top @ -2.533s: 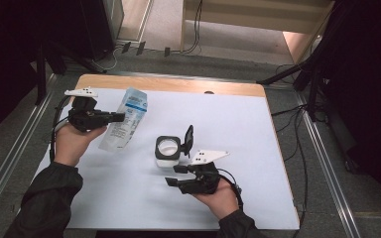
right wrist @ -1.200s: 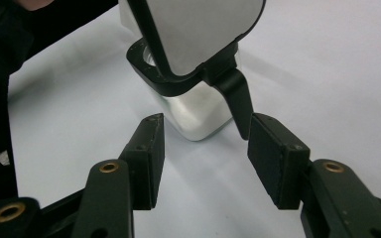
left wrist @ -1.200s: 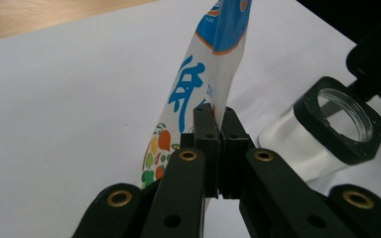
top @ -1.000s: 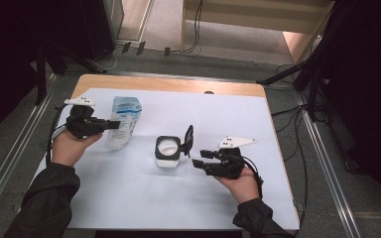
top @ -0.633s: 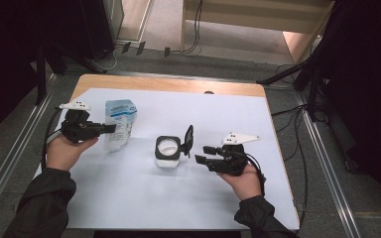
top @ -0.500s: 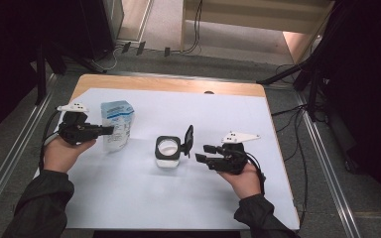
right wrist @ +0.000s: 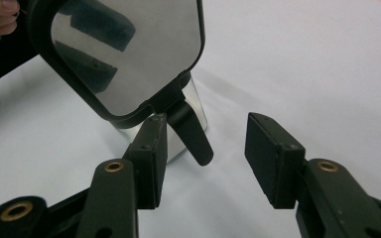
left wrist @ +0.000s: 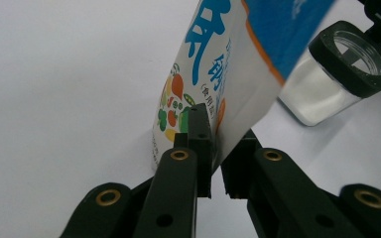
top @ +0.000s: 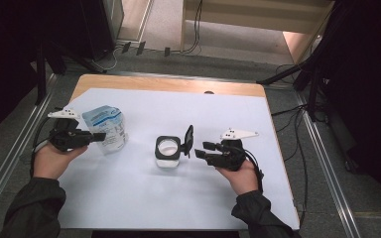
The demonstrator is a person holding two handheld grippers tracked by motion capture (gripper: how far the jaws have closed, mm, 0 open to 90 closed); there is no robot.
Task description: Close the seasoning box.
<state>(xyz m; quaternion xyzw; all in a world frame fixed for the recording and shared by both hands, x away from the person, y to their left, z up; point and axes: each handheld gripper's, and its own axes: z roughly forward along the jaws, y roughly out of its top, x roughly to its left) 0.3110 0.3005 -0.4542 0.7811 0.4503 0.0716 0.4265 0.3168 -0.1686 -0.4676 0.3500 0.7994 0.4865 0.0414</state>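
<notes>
Jaws of the left gripper [top: 95,137] are being pressed onto the salt bag [top: 106,128], now stood upright at the table's left. The right gripper [top: 200,149], jaws spread, has been drawn back right of the open jar [top: 168,150]; pouring is probably being prepared.

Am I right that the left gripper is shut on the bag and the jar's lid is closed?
Not quite: the lid stands flipped open on the jar, as the high view shows. The left gripper is indeed shut on the bag.
</notes>
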